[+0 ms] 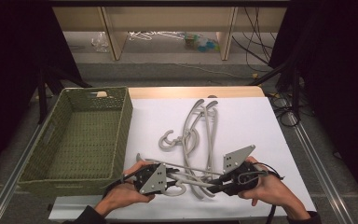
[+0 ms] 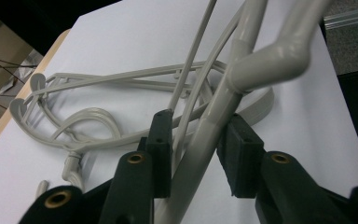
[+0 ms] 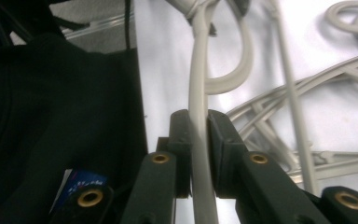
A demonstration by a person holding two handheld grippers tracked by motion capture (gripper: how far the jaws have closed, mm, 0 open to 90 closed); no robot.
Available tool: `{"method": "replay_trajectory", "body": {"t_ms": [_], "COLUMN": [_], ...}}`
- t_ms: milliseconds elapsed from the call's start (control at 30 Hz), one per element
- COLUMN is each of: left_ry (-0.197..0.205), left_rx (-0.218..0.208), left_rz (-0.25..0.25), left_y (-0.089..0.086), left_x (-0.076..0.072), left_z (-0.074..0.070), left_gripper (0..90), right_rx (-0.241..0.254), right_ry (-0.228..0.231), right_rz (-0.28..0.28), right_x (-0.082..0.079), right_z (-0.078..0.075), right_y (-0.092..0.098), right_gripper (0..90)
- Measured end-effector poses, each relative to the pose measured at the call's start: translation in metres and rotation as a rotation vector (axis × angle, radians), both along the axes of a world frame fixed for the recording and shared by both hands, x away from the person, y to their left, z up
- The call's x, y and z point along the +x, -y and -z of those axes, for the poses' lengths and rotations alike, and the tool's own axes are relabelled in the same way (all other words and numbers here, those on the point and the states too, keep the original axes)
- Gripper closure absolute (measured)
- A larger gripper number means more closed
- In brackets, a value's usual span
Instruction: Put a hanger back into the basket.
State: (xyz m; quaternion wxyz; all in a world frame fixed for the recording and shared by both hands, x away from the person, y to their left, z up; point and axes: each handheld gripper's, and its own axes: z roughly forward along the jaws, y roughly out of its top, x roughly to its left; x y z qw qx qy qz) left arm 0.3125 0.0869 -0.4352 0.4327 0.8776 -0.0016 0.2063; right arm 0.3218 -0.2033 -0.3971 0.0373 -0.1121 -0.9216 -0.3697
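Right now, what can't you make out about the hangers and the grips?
- High view: the left hand-held gripper hides its jaws under its grey plate; contact with the held hanger is unreadable.
- Left gripper view: hanger arm lies between the pads; blurred, so pressing is uncertain.
- Right gripper view: right hand-held gripper clamps the arm, whose ends are cut off by the frame edges.
- Hanger pile: count unclear, tangled.
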Motion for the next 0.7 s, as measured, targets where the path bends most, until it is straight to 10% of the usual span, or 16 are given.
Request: {"method": "replay_trajectory", "body": {"t_ms": [267,700], "left_ry": [0.005,-0.196], "left_rx": [0.034,-0.032], "left_rz": [0.026,-0.104], "left_y": [0.005,0.007], "left_x": [-0.004,-0.004], "left_z": [-0.014,-0.026], "left_gripper": [74.9,78.9], "right_rx": [-0.030,-0.007], "right_ry": [0.103,0.185], "right_rz": [0.059,0.210], "right_x": [0.005,0.011], "right_z": [-0.005,-0.009], "right_y": [0.004,0.004], "right_gripper": [71.5,42.0]}}
